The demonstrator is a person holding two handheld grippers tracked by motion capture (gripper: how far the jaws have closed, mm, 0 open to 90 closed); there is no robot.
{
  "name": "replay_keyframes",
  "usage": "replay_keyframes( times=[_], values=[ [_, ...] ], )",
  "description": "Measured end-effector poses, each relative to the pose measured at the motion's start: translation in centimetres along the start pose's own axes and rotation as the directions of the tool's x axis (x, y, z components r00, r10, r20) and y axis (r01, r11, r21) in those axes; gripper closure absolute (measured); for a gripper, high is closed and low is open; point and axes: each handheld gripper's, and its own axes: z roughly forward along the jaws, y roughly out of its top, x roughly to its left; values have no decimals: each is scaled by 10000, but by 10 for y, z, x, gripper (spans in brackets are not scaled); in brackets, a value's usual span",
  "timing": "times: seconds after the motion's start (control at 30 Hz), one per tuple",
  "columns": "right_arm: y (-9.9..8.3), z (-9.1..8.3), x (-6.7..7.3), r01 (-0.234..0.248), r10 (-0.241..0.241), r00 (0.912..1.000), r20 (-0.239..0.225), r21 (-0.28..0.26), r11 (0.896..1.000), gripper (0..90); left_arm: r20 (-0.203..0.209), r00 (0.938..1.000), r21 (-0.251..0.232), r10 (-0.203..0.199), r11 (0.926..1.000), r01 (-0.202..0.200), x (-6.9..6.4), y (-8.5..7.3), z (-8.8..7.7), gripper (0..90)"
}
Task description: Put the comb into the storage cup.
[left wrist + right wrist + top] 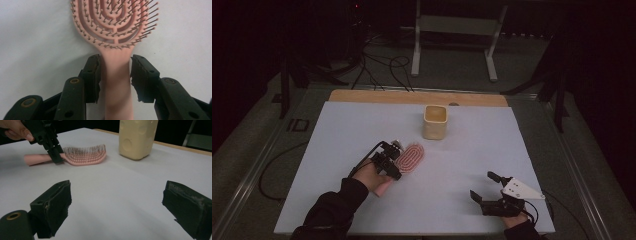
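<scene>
Overhead, the pink hairbrush point(410, 158) lies near the middle of the white table point(337, 130), with the left gripper point(393, 161) at its handle and a cream cup point(435, 121) well behind. Nothing is lifted yet. Along the left gripper's jaws, both pads sit against the handle point(116, 75), apparently clenched on it. From the right gripper point(115, 202), jaws stand wide and empty, with open tabletop around the brush and every edge far off.
</scene>
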Motion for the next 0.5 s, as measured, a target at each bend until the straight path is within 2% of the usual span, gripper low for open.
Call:
replay_keyframes(
  times=[0.13, 0.2, 0.3, 0.37, 0.5],
  values=[
    [0, 0, 0, 14, -14, 10000, -4, -28, 10000, 82, -13, 9995, 136, 302, 9995, -301, -1, 0, 0, 676],
    [0, 0, 0, 15, -15, 10000, -11, -32, 10000, 82, -37, 9994, 176, 333, 9993, -333, -1, 1, 0, 677],
    [0, 0, 0, -6, 6, 10000, -13, -33, 10000, 81, 153, 9999, 215, 34, 9998, -37, 2, 2, 0, 682],
    [0, 0, 0, -1, 1, 10000, -6, -29, 10000, 82, 117, 9997, 308, -199, 9993, 196, 2, 3, 1, 689],
    [0, 0, 0, 8, -8, 10000, -9, -31, 10000, 82, -75, 10000, 472, -50, 9989, 54, 0, 5, 1, 699]
  ],
)
